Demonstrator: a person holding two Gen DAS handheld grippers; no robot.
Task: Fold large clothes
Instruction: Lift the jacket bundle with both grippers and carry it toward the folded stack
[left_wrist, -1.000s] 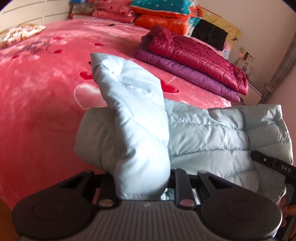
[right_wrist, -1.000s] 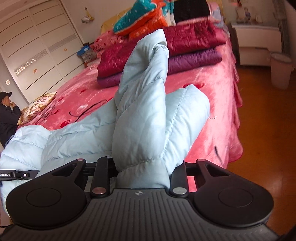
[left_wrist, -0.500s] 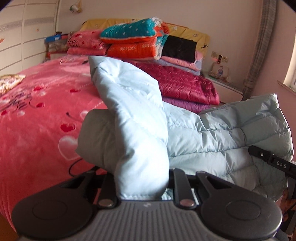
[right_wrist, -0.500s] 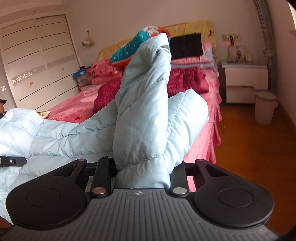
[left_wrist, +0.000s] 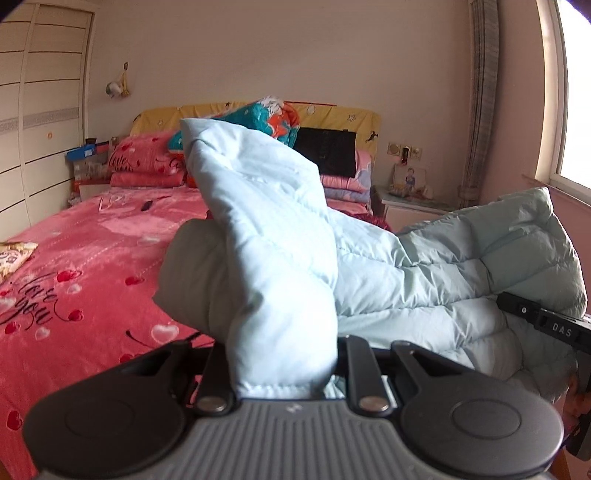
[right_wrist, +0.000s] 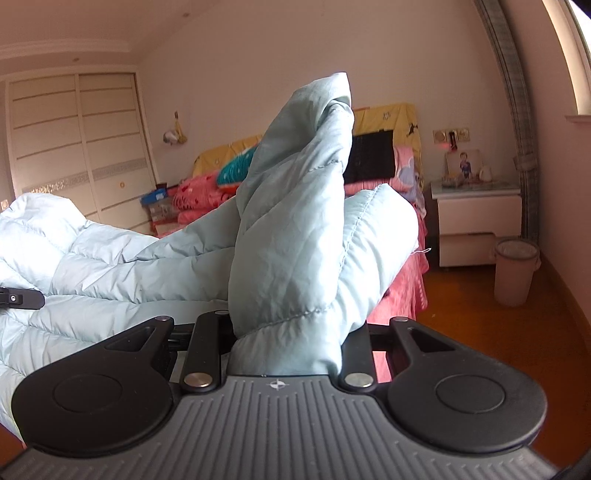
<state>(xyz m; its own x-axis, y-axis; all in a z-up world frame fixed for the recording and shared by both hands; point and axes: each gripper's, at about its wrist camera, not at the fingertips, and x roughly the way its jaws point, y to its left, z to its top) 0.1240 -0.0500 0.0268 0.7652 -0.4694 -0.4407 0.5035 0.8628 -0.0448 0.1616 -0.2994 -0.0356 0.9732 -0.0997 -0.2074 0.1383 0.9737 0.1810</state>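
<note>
Left wrist view first: the left gripper has its jaws pinched in on a thick bunch of the pale blue down jacket, the padded fabric billowing up right in front of the lens. The rest of the jacket stretches off to the gripper's right, hanging in the air between the two hands, and out at that far right edge you can see the other tool's black body clamped to it. Ahead and below lies the pink bed with its heart-print cover, pillows stacked at the headboard beyond.

Over to the right wrist view: the right gripper is likewise closed tight on a fat fold of the jacket, a peak of fabric standing tall straight ahead of it. The garment runs away to this gripper's left. To its right, a white nightstand and a waste bin on the wooden floor.

Where are we? Early, I'd say. The jacket is gripped at both ends and held up clear of the bed, but no neat fold shows yet. Laying it flat and folding it over is all still to come.
</note>
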